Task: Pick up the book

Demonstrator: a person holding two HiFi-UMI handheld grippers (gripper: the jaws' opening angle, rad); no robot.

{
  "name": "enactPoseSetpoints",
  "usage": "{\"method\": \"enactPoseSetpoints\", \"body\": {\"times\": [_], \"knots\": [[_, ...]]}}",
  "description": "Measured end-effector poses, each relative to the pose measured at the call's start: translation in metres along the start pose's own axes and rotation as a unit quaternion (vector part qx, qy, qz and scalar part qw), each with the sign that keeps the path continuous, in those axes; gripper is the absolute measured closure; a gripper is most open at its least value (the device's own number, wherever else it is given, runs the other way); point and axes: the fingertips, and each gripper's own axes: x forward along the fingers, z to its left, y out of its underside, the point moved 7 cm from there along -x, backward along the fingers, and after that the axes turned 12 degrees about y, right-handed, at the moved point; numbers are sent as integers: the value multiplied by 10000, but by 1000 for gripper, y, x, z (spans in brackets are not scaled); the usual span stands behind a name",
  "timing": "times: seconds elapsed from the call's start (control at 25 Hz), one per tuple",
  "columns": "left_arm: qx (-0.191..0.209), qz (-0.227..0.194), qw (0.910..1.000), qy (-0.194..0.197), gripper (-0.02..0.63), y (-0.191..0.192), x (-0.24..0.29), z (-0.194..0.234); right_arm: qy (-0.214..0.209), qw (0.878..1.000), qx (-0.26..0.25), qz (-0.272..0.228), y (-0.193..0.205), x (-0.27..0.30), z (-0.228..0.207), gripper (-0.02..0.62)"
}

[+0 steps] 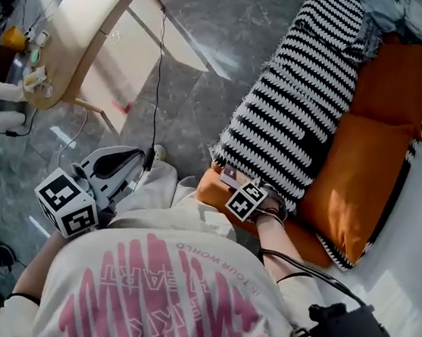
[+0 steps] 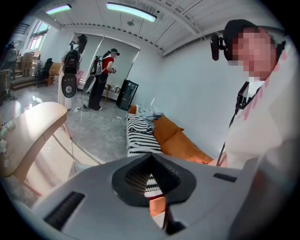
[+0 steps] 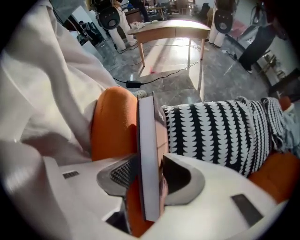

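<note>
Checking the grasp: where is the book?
Right gripper view: the book stands on edge in the right gripper, between orange cushion and striped blanket.

Upside-down "WORLD" on shirt (image 1: 181, 290)

Bright room: ceiling strip lights (image 2: 131, 11) glare, glossy floor (image 1: 206, 87) reflects (fisheye edges bend, darken); foreground seems soft.

The book (image 3: 148, 136) stood on edge between the jaws of the right gripper (image 3: 150, 164) at the sofa's (image 1: 315, 249) near end, the blanket (image 1: 296, 98) spread just beyond it, a cushion (image 1: 363, 175) right of that, and the left gripper (image 1: 112, 165) and table (image 1: 83, 26) well off left.
</note>
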Motion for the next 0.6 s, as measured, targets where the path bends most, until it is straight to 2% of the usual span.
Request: {"method": "enactPoseSetpoints", "body": {"times": [0.36,0.44,0.52,0.6], "knots": [[2,49,9999,89,600,-3,6,3,518,9983,-122,-236,-2,-2,9,413],[-25,53,9999,82,600,-5,7,3,398,9984,258,-317,-3,-3,3,390],[-32,56,9999,86,600,-7,7,2,157,9943,934,-488,-1,-5,-6,358],[-23,66,9999,86,600,-7,6,1,28,9906,1238,-587,3,-3,-14,271]]}}
